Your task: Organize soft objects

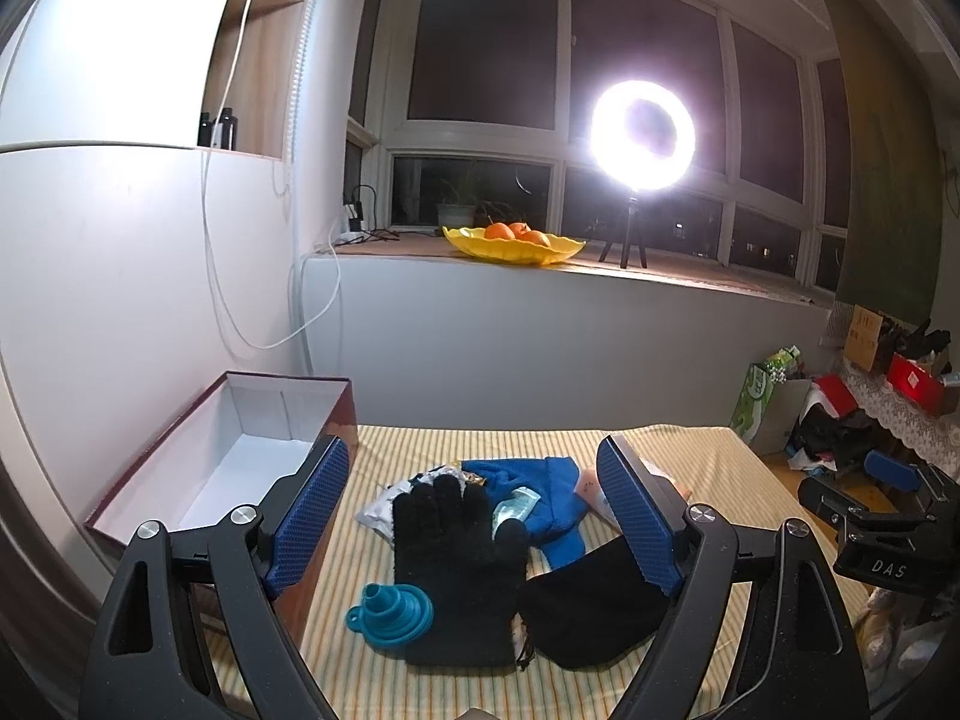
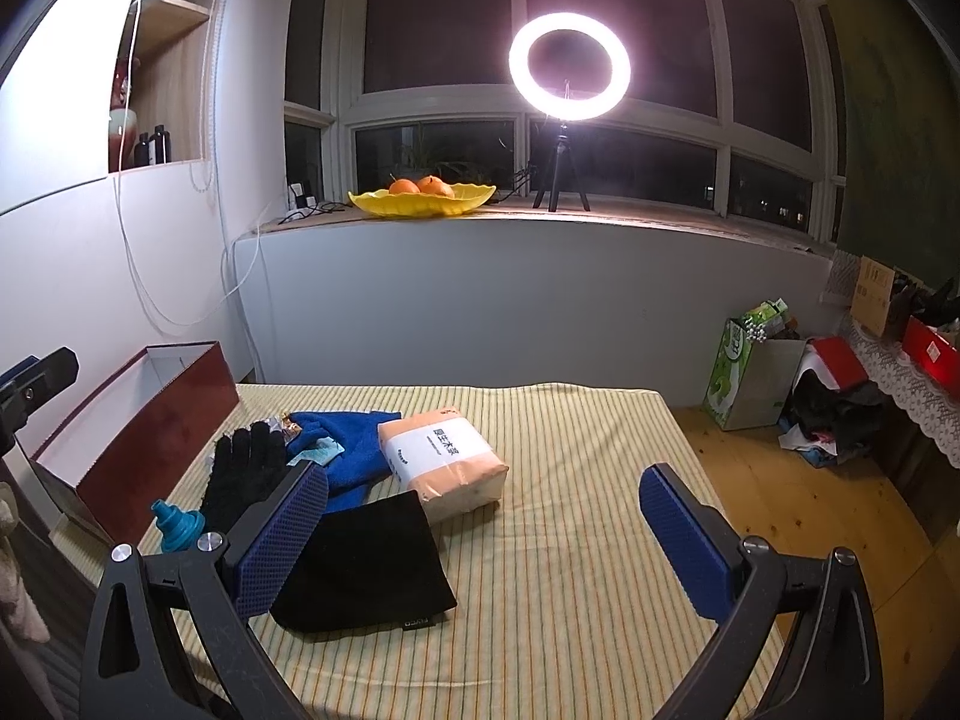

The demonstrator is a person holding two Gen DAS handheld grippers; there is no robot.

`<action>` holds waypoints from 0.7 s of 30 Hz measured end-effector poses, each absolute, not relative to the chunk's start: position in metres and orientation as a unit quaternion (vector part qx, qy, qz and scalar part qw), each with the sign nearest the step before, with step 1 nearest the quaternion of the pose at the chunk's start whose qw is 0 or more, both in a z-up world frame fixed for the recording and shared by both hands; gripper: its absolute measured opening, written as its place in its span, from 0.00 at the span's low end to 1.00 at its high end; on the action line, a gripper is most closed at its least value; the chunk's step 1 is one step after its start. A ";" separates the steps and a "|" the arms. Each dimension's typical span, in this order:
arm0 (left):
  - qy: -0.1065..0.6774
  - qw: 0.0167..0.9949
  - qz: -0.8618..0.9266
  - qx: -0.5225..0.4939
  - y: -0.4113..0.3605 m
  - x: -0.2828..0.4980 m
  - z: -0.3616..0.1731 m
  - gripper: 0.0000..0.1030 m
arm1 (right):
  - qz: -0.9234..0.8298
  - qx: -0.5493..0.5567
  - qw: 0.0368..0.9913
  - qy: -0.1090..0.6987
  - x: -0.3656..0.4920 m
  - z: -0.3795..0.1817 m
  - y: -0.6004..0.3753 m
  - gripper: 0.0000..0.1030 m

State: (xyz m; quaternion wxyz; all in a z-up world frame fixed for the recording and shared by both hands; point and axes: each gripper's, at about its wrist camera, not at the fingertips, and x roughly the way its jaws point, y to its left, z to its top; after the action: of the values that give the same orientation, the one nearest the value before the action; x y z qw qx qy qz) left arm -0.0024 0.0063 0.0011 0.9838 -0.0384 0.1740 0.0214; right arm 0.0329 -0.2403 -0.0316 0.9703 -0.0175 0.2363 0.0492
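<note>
Sorting has not yet begun: both the left tool (image 1: 474, 516) and right tool (image 2: 483, 546) are spread and hold nothing. Directly ahead of the left tool, the black glove (image 1: 456, 570) lies on the desk (image 2: 570, 540) beside the empty box (image 1: 240, 468), so the next move calls for pinching it.

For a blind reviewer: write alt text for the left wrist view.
The open left gripper hovers over a black glove on a striped table, beside a blue funnel, black pouch and blue cloth. An open box stands left.
</note>
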 end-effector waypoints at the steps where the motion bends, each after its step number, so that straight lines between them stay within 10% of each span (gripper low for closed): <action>1: 0.175 0.984 0.021 -0.038 0.006 -0.002 0.001 0.82 | 0.050 -0.018 0.970 0.238 0.034 -0.032 -0.240 1.00; 21: 0.235 0.970 0.038 -0.055 0.029 0.001 -0.034 0.82 | 0.078 -0.001 0.954 0.291 0.050 -0.057 -0.248 1.00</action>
State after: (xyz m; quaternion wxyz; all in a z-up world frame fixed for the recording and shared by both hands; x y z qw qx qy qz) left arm 0.0006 0.0290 -0.0337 0.9697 -0.0546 0.2350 0.0376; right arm 0.0502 -0.2484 -0.0566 0.9535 -0.0011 0.2910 0.0783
